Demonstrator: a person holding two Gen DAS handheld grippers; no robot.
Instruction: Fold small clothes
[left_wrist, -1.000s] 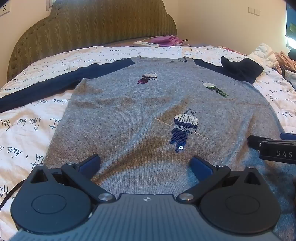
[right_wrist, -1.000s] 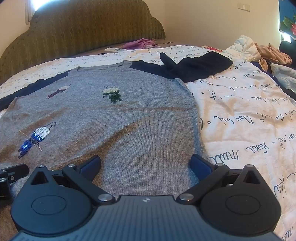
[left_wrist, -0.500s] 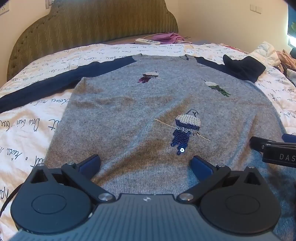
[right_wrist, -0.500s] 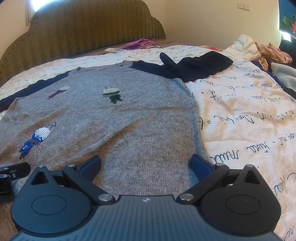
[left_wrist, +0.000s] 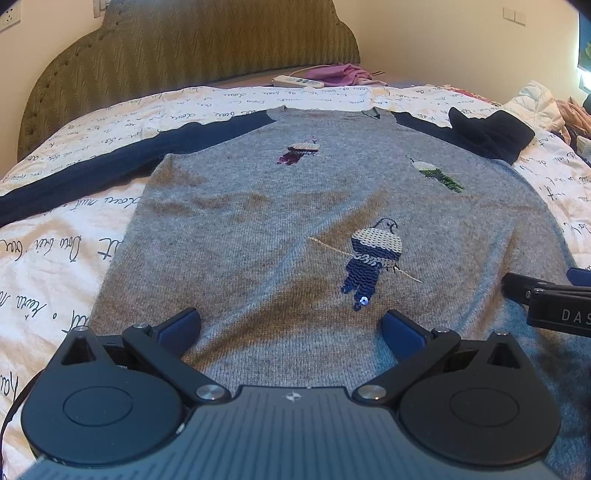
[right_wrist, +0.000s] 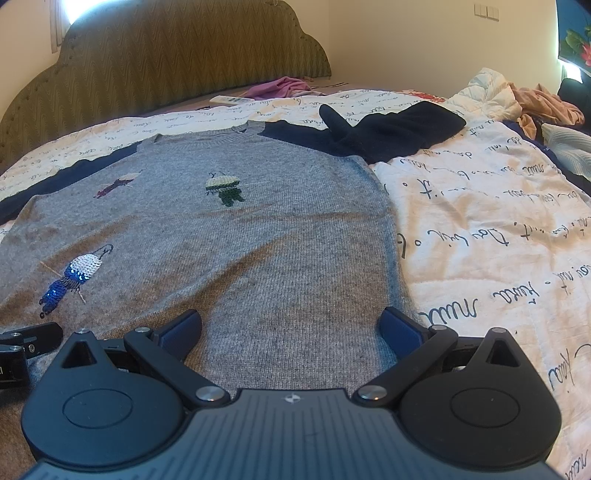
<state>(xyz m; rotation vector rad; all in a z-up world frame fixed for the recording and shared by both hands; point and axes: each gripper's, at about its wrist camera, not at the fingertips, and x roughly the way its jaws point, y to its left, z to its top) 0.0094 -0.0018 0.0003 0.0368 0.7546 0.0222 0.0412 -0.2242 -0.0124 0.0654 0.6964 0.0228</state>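
Grey sweater lay spread flat, front side up, on the script-printed bedspread; neckline pointed toward the green headboard, hem nearest both cameras. All places below are given relative to the sweater.

Left navy sleeve stretched straight out from the shoulder across the bedspread. Right navy sleeve was bunched and folded back on itself just beside the shoulder, its cuff sticking up.

Three sequin bird motifs on the sweater's chest: a blue-and-white one at centre, a purple one nearer the neckline, a green one toward the right shoulder.

Left gripper sat low at the hem, left of centre, fingers spread wide, nothing between them. Whether the pads touched the knit could not be told.

Right gripper was at the hem toward the sweater's right side edge, also spread wide and holding nothing; its right pad lay about over that edge.

Beyond the neckline: white power strip and pink cloth near the headboard. Well past the right sleeve, a heap of clothes.
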